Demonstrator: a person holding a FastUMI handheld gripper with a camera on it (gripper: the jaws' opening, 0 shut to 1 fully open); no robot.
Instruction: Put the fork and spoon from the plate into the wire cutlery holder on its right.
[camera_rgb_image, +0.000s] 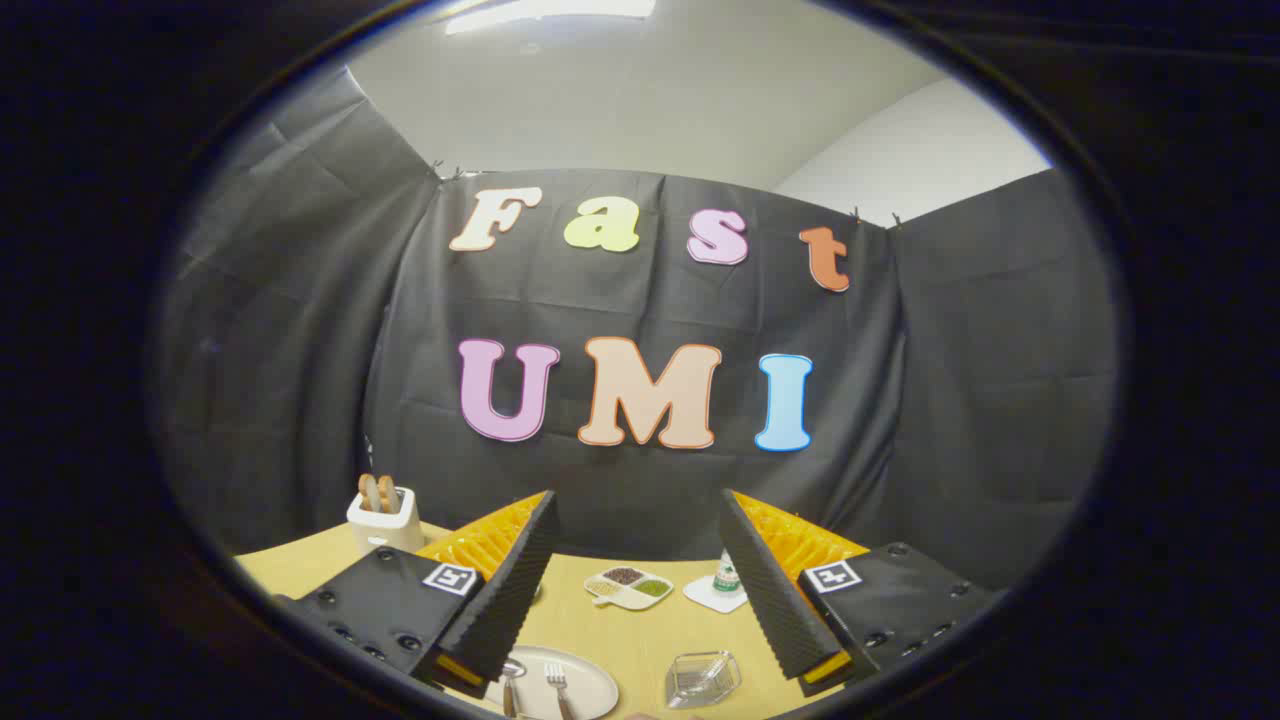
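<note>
- The jaws (636, 560) stood spread wide, holding nothing, above the desk (640, 630).
- Fork (558, 686) and spoon (511, 678) lay on the plate (590, 680); wire cutlery holder (703, 677) sat just right of it.

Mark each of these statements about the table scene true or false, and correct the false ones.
1. The gripper is shut on the silver metal fork. False: its fingers stand open and apart, holding nothing.
2. The fork and the silver metal spoon lie on the round white plate. True.
3. The clear wire cutlery holder already holds the spoon. False: the spoon is on the plate.
4. A white divided dish sits beyond the plate. True.
</note>
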